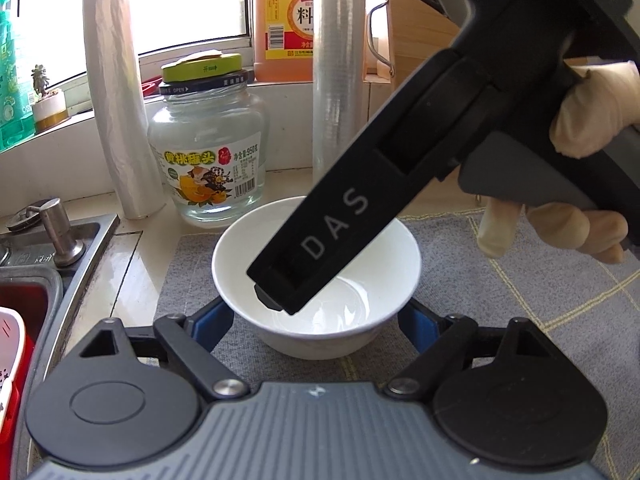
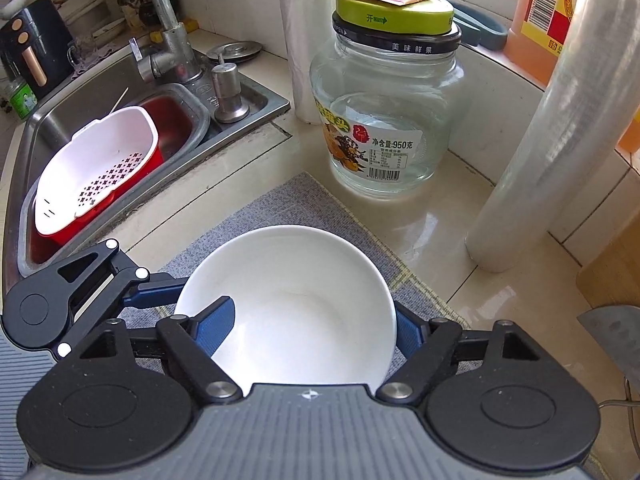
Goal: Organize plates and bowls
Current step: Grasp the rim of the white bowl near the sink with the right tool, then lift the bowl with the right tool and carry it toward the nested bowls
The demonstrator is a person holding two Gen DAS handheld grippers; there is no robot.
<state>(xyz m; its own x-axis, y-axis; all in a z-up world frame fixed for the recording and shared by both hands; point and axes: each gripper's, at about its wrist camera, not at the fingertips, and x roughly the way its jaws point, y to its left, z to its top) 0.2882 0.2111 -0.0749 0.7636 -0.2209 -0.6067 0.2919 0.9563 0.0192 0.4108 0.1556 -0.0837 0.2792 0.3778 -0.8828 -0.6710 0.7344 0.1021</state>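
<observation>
The white bowl point(image 2: 304, 312) stands upright and empty on the grey mat point(image 1: 520, 300), just in front of the glass jar point(image 1: 208, 148), close to it but not touching. The left gripper point(image 1: 318, 320) comes from the side opposite the jar. Its two blue pads point(image 1: 218, 318) stand wide, one at each side of the bowl's lower outer wall. They look to be against the wall, but I cannot tell whether they really press on it or only lie beside it. The right gripper point(image 2: 312, 332) points steeply down over the bowl, on the side away from the jar. One of its fingers is inside the bowl, near the inner wall, and the other is outside, close to the outer wall. The fingers are wide apart, so the wall is between them but is not pinched. I judge the bowl to be glazed ceramic: stiff, rather heavy for its size, smooth and therefore slippery, and it can chip if it knocks the jar or drops on the hard counter beyond the mat. The lower wall slopes inward, so pads that squeeze there may slide upward. A safer hold is probably on the rim, with one pad inside and one outside, closed firmly. The lift should be straight up and away from the jar, and slow.
</observation>
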